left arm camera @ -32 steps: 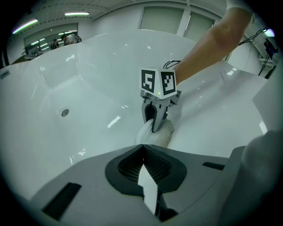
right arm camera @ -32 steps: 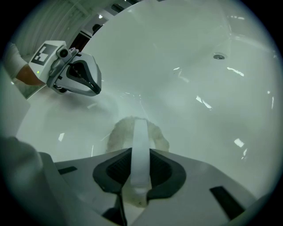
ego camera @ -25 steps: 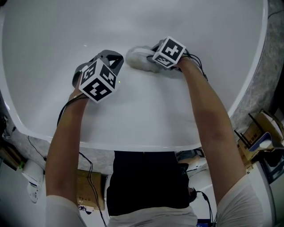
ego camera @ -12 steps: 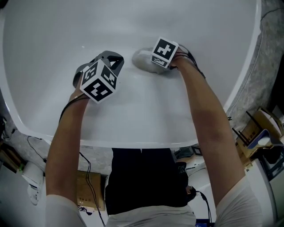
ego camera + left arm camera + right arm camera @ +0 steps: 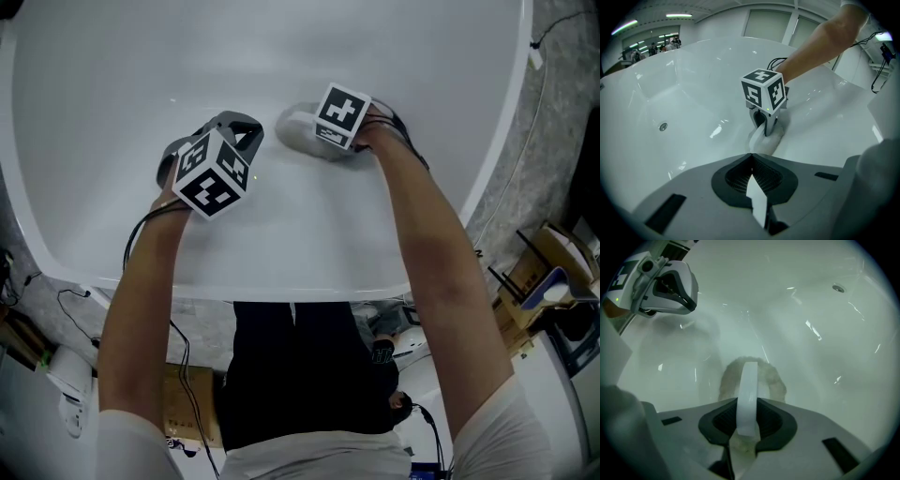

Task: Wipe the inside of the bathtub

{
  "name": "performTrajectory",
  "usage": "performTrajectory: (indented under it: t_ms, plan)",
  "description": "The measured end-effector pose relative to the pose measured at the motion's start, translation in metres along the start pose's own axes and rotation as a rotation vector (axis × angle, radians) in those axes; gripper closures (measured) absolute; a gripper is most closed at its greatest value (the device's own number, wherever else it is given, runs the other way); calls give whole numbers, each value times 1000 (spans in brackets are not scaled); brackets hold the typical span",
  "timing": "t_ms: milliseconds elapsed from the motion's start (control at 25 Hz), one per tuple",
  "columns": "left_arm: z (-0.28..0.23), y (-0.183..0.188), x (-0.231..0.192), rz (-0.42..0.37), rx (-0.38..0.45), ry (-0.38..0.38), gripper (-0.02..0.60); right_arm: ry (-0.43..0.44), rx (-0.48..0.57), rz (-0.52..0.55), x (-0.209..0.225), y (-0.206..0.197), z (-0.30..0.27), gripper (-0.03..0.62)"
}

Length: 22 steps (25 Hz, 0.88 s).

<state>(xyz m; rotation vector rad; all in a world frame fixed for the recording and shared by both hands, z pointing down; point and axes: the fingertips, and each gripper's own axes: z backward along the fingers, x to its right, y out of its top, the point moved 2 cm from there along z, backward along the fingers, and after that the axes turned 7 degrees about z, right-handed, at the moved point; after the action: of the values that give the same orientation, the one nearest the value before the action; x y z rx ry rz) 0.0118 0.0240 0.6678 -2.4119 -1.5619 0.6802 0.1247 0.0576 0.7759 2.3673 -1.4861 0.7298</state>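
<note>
The white bathtub fills the head view. My right gripper is pressed to the tub's inner surface, shut on a pale grey cloth that bunches out ahead of its jaws. In the right gripper view the cloth lies flat against the tub wall, pinched between the pads. My left gripper hovers just left of it, shut with nothing in it. The left gripper view looks past its closed jaws at the right gripper and the cloth.
A round metal fitting sits in the tub wall, also seen as a fitting in the right gripper view. The tub rim runs close to the person's body. Cables and boxes lie on the floor outside it.
The right gripper has slid the cloth a little left, closer to the left gripper. The left gripper has barely moved.
</note>
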Motion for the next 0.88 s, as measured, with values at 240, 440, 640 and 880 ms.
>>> performTrajectory:
  t_ms: [240, 440, 640, 880]
  plan:
    - [6, 7, 11, -9, -3, -7, 571, 1, 8, 13, -13, -4, 12, 497]
    - [17, 11, 20, -13, 2, -4, 571, 16, 17, 34, -28, -4, 24, 497]
    - [23, 14, 29, -14, 4, -6, 571, 41, 32, 65, -43, -7, 36, 497]
    - [41, 19, 38, -10, 12, -4, 569, 76, 52, 90, -68, -10, 58, 497]
